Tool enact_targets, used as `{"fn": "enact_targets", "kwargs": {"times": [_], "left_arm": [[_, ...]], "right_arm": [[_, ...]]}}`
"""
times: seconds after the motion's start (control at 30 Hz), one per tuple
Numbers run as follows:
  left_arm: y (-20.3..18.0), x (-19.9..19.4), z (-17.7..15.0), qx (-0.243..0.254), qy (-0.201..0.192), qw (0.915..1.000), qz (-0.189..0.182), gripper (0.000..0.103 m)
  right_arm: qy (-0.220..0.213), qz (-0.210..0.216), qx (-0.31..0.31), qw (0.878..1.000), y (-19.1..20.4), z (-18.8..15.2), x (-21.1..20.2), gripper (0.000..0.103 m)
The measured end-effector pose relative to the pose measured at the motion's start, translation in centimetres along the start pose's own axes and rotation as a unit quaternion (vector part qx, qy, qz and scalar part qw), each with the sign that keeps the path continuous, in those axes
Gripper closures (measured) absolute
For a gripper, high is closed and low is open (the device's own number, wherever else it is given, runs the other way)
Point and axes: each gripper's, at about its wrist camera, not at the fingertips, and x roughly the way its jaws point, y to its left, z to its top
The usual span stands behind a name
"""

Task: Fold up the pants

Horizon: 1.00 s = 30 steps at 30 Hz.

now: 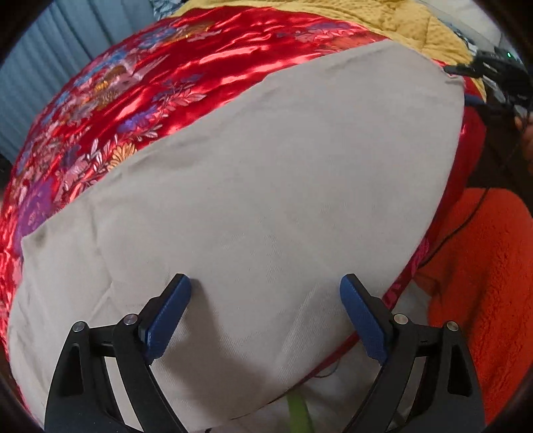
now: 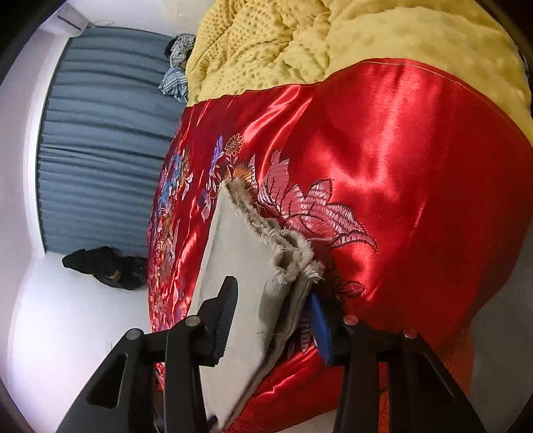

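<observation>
The left gripper (image 1: 265, 286) is spread wide, its blue-padded fingers (image 1: 168, 309) apart above the pale grey-beige cotton pants (image 1: 266, 200), with nothing pinched between them. The pants lie flat as a broad folded panel directly ahead of and beneath this gripper, spread over a shiny red satin bedspread with embroidered flowers (image 1: 133, 106). Ahead and to the left of the fingers the bedspread shows beyond the pants' far edge. To the right of the gripper lies an orange fuzzy fabric (image 1: 483, 266), and far ahead sits a mustard-yellow dimpled blanket (image 1: 366, 20).

The right gripper (image 2: 271, 299) is also parted, but the frayed hem end of the pants (image 2: 253, 253) passes between its fingers: the layered raw edges lie against the right-hand blue pad, while the left-hand finger (image 2: 223, 313) stands over the smooth top face of the cloth. Whether the pads press the fabric, I cannot tell. Ahead of this gripper the red bedspread (image 2: 399, 166) continues to the yellow blanket (image 2: 366, 40). To its left hang blue-grey pleated curtains (image 2: 106, 150), with a dark heap of clothing (image 2: 106, 266) on the white floor.
</observation>
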Motion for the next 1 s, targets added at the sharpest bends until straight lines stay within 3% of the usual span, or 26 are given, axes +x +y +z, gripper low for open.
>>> {"fn": "enact_targets", "kwargs": {"times": [0.1, 0.17, 0.2, 0.33, 0.47, 0.57, 0.67, 0.8, 0.9, 1.0], "left_arm": [[0.3, 0.0, -0.1, -0.017, 0.006, 0.9997, -0.015, 0.011], [1.3, 0.3, 0.2, -0.023, 0.008, 0.9995, -0.02, 0.011], [1.6, 0.0, 0.1, -0.027, 0.009, 0.9993, -0.023, 0.012], [6.3, -4.0, -0.6, -0.1, -0.016, 0.9926, -0.067, 0.016], [13.8, -8.9, -3.1, -0.211, -0.064, 0.9741, -0.052, 0.015], [18.9, -11.4, -6.1, -0.286, -0.091, 0.9535, -0.028, 0.015], [22.9, -14.0, -10.1, -0.349, -0.114, 0.9299, -0.01, 0.015], [25.6, -16.3, -14.9, -0.393, -0.135, 0.9096, 0.013, 0.014], [27.2, -16.7, -18.1, -0.422, -0.14, 0.8955, 0.022, 0.014], [28.6, -16.3, -21.5, -0.452, -0.131, 0.8819, 0.027, 0.014]], "right_arm": [[0.006, -0.004, -0.002, 1.0, 0.3, -0.1, 0.4, 0.059], [0.007, -0.018, -0.016, 1.0, 0.7, -0.2, 0.7, 0.067], [0.004, -0.025, -0.026, 0.999, 1.0, -0.2, 0.7, 0.097], [-0.013, -0.014, -0.084, 0.996, 4.6, -1.1, -1.3, 0.097], [-0.007, 0.05, -0.165, 0.985, 12.6, -3.1, -4.0, 0.097], [0.011, 0.104, -0.229, 0.968, 19.9, -5.6, -4.9, 0.097], [0.044, 0.159, -0.294, 0.941, 28.0, -9.4, -4.4, 0.097], [0.1, 0.204, -0.355, 0.907, 35.6, -15.5, -1.8, 0.097], [0.151, 0.211, -0.394, 0.882, 39.3, -21.0, 1.9, 0.097], [0.211, 0.202, -0.415, 0.862, 40.5, -27.0, 6.4, 0.096]]}}
